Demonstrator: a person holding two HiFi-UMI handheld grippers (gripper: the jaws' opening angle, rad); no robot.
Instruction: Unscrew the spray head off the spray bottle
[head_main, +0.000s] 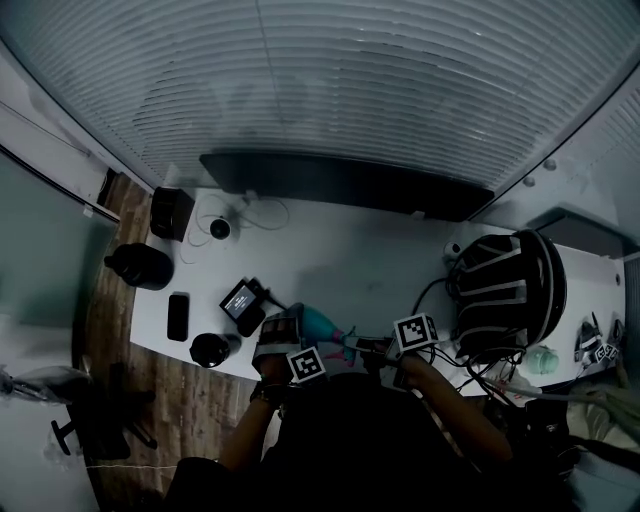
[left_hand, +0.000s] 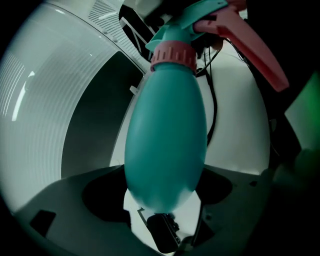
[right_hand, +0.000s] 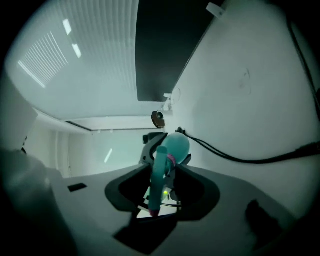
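A teal spray bottle (head_main: 318, 325) hangs above the near edge of the white table (head_main: 380, 250), lying between my two grippers. My left gripper (head_main: 296, 332) is shut on the bottle's rounded body (left_hand: 167, 135). Past it, the left gripper view shows the pink collar (left_hand: 172, 54), the teal spray head (left_hand: 200, 15) and the pink trigger (left_hand: 257, 52). My right gripper (head_main: 370, 348) comes in from the right. In the right gripper view the spray head (right_hand: 160, 172) sits between its jaws and is gripped, with the bottle body (right_hand: 177, 146) beyond it.
A black striped helmet (head_main: 505, 290) and tangled cables (head_main: 440, 300) lie at the right. On the left part of the table are a phone (head_main: 178, 316), a small device with a screen (head_main: 242, 298), a round black object (head_main: 210, 350) and a black box (head_main: 172, 212). A dark bar (head_main: 340, 185) runs along the back.
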